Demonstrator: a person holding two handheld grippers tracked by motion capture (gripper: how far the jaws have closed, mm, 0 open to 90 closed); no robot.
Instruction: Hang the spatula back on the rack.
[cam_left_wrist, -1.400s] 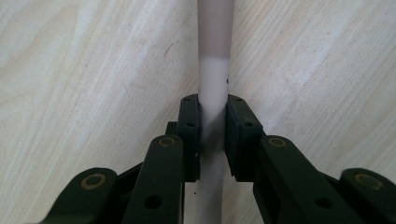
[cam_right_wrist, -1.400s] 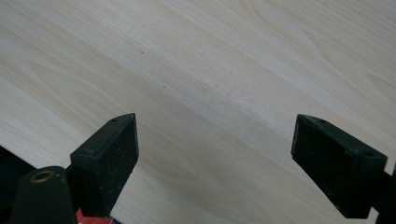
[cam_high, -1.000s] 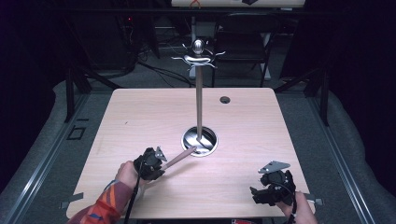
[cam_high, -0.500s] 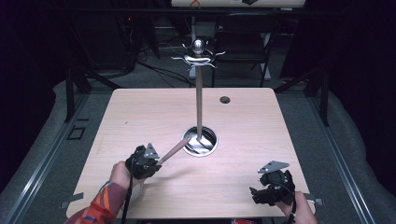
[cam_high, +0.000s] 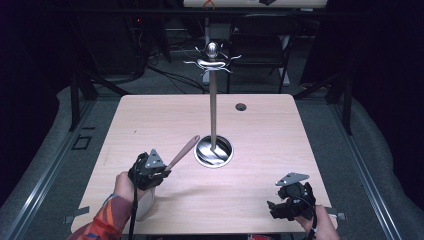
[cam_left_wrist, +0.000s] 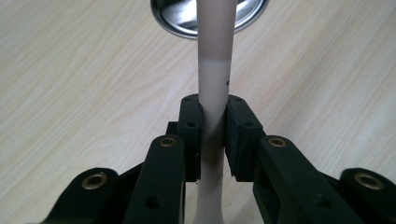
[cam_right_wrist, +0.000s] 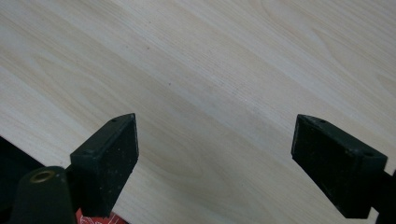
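Your left gripper (cam_left_wrist: 213, 135) pinches the long pale utensil handle (cam_left_wrist: 214, 70), not yet hung on the tall metal hook stand (cam_high: 213, 107); right gripper (cam_right_wrist: 229, 158) spread wide.

surface: light wood table (cam_high: 150, 125) | on it: round metal stand base (cam_high: 214, 151) mid-table | small dark hole (cam_high: 241, 107) far edge

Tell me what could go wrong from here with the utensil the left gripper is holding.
The left gripper clamps the utensil handle on a narrow stretch, so the long handle might pivot or slip between the fingers. Its far end sits close to the stand's metal base and upright pole; a careless swing could knock the stand. The right gripper is open and far away, giving no support.
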